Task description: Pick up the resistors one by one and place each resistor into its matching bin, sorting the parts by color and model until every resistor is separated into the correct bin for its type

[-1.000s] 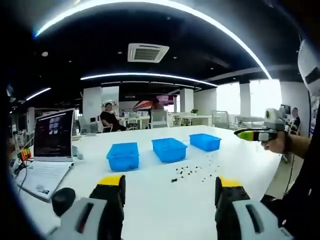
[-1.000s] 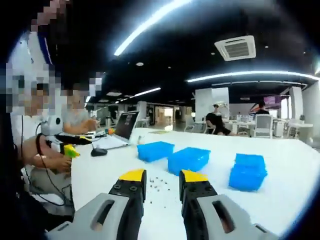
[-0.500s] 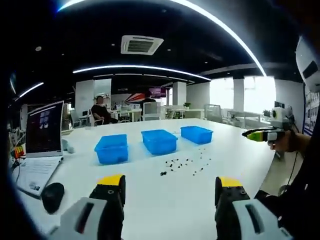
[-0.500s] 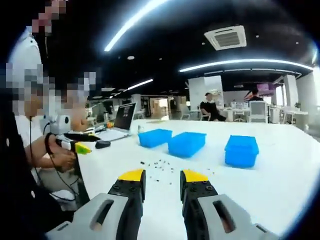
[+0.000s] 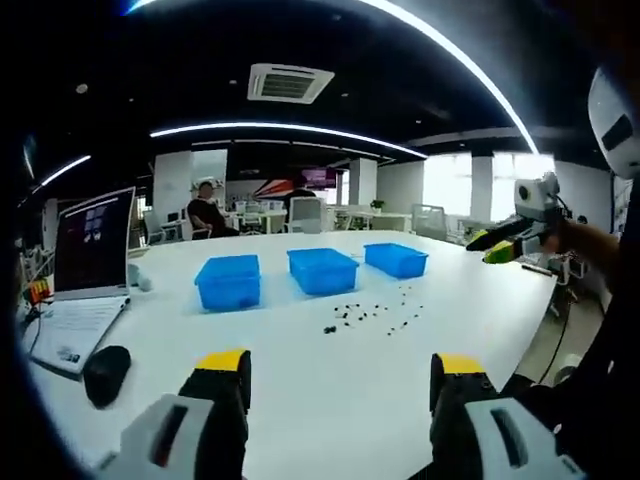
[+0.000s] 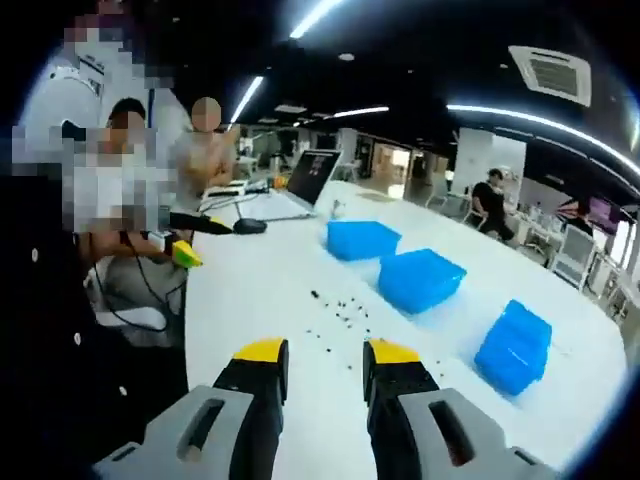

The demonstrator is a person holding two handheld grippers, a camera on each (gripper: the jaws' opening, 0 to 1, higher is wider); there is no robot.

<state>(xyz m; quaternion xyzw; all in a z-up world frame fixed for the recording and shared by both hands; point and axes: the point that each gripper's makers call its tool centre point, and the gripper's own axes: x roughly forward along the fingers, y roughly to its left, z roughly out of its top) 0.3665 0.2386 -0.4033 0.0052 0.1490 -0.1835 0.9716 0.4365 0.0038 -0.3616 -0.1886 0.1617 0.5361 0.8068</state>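
Small dark resistors (image 5: pixel 365 315) lie scattered on the white table (image 5: pixel 330 400), in front of three blue bins (image 5: pixel 228 281) (image 5: pixel 322 270) (image 5: pixel 395 259) set in a row. My left gripper (image 5: pixel 340 370) hovers over the near table edge, wide open and holding nothing. The right gripper (image 5: pixel 505 242) shows at the right, held up in a hand. In the right gripper view, the right gripper (image 6: pixel 327 355) is open with a narrow empty gap, above the table and short of the resistors (image 6: pixel 335 320). The bins (image 6: pixel 362 240) (image 6: pixel 420 278) (image 6: pixel 515 345) lie beyond. The left gripper (image 6: pixel 185 252) shows at the left.
An open laptop (image 5: pixel 90 250) and a black mouse (image 5: pixel 103 365) sit on the table's left side; both the laptop (image 6: pixel 308 180) and the mouse (image 6: pixel 248 226) also appear in the right gripper view. People sit at far desks (image 5: pixel 205 212). A person's body stands close by on the left (image 6: pixel 110 200).
The right gripper has risen and tilted, so its view now looks down on the table from a rolled angle. The left view shifted slightly. Bins and resistors stay put.
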